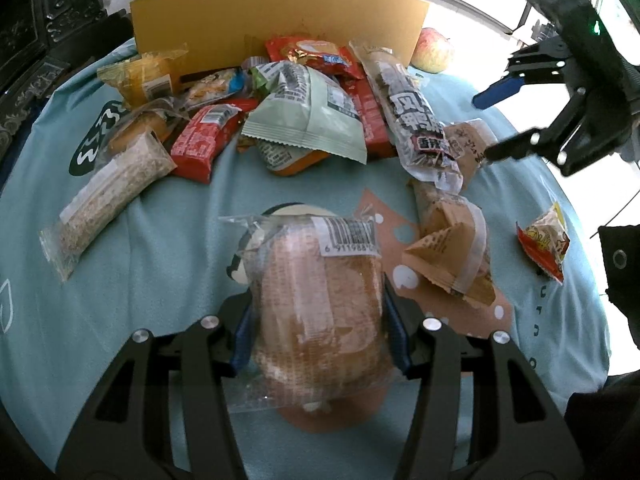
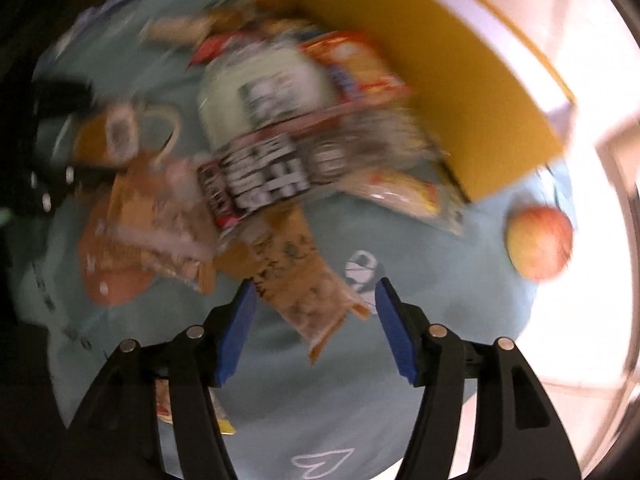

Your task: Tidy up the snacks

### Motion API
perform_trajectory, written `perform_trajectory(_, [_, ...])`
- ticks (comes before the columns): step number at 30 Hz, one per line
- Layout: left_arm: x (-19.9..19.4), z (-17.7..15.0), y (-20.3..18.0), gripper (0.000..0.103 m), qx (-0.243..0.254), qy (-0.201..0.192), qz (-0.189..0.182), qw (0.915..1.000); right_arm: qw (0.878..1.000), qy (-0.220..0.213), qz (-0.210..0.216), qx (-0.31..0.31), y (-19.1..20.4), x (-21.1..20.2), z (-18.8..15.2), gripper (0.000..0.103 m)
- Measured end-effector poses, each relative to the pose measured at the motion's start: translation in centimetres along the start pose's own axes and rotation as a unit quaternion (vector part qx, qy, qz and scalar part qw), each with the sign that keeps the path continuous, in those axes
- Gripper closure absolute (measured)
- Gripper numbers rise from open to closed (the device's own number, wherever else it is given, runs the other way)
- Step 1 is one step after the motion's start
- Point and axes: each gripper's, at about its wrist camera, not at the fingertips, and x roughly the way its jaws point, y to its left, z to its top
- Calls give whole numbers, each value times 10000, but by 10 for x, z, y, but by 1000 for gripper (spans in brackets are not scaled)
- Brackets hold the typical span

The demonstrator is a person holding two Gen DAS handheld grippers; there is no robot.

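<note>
My left gripper is shut on a clear-wrapped bread bun with a barcode label, held above the light blue tablecloth. A heap of snack packets lies in front of a yellow cardboard box. My right gripper shows at the right, open, above a brown paper packet. In the blurred right wrist view my right gripper is open and empty, its fingertips just above the end of a brown printed packet.
A red-yellow apple lies right of the box. A small red-yellow packet lies alone at the right. A long oat bar lies at the left. Dark carved furniture stands at the far left.
</note>
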Motion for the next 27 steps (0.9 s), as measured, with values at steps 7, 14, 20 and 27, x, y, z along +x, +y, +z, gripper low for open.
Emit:
perform_trajectory(7, [0,1,0,48,2,15,-5,10000,9978,465,-92,-461,3,33,15,34])
perform_trajectory(14, [0,1,0,49,-149,-17,9,9999,9823,544,381,1753,-23,35,2,58])
perform_trajectory(20, [2,3,-2,52,-158,-15,99,9998,9245,335,12,3797,-6,28,-27,58])
perform_trajectory(27, [4,4,-3,53,-110,40,100,9999,9037,45,-320,4270,24,30,-30,58])
